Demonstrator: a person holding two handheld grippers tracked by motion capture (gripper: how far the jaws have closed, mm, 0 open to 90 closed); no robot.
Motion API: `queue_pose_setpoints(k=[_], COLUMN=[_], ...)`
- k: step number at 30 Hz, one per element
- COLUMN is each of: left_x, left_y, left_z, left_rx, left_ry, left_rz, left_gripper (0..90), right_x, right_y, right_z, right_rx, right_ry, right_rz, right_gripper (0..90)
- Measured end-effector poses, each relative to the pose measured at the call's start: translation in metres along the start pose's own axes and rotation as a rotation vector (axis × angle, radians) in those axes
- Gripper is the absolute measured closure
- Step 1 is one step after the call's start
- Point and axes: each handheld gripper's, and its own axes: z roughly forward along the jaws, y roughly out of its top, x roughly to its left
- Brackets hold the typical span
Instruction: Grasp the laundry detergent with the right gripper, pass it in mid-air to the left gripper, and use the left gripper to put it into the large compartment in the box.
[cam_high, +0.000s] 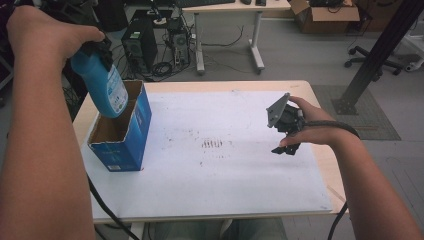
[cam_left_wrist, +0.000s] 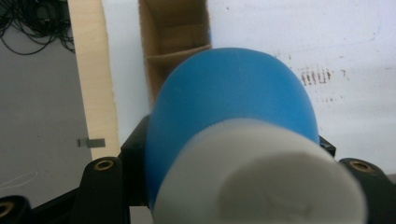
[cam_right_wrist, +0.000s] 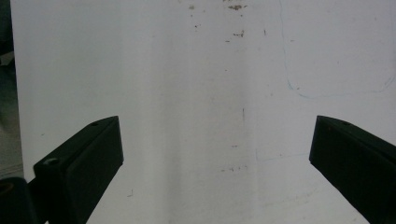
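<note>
A light wooden table (cam_high: 320, 107) is seen from above, its top almost wholly covered by a white sheet (cam_high: 225, 165), so that bare wood is left only as a narrow border at the far edge and along both sides. The sheet is marked near its middle by a patch of small brown stains (cam_high: 214, 144), and faint blue pen lines (cam_right_wrist: 327, 91) are made out in the right gripper view. An open blue cardboard box (cam_high: 131, 135) is stood on the sheet at the left side, close to the table's left edge, its brown inside shown
</note>
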Motion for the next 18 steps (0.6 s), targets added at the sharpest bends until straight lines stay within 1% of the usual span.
queue_pose_setpoints(k=[3,4,5,6,7,8,10,12,15,18], left_x=[0.004,0.006,0.007,0.008,0.009,0.01,0.012,0.014,0.016,0.02], left_y=[-0.001,-0.001,-0.001,-0.001,-0.001,-0.001,-0.001,-0.001,-0.001,-0.002], left_z=[0.004,0.005,0.007,0.008,0.01,0.012,0.015,0.019,0.027,0.034], left_rx=[0.004,0.0,0.0,0.004,-0.002,0.003,0.002,0.007,0.015,0.017], left_ry=[0.006,0.005,0.003,0.001,0.0,-0.003,-0.001,-0.002,0.0,-0.005], left_rz=[-0.006,-0.007,-0.011,-0.012,-0.015,-0.016,-0.019,-0.018,-0.009,-0.011], left_gripper=[38.8,38.7,38.7,38.7,38.7,38.7,38.7,38.7,38.7,38.7], right_x=[0.0,0.0,0.0,0.0,0.0,0.001,0.001,0.002,0.002,0.003], right_y=[0.0,0.001,0.001,0.001,0.002,0.002,0.002,0.002,0.002,0.003], right_z=[0.001,0.001,0.001,0.002,0.002,0.002,0.003,0.004,0.003,0.003], right_rx=[0.003,0.001,0.001,-0.003,-0.002,0.0,-0.005,0.002,0.001,-0.006], right_ry=[0.002,0.001,0.001,0.0,0.001,0.002,0.002,0.003,0.002,-0.002], right_rz=[0.008,0.001,0.004,-0.003,-0.003,0.003,-0.004,0.003,-0.001,-0.009], right_gripper=[2.8,2.9,2.8,2.8,2.9,2.9,2.9,2.9,2.9,2.9])
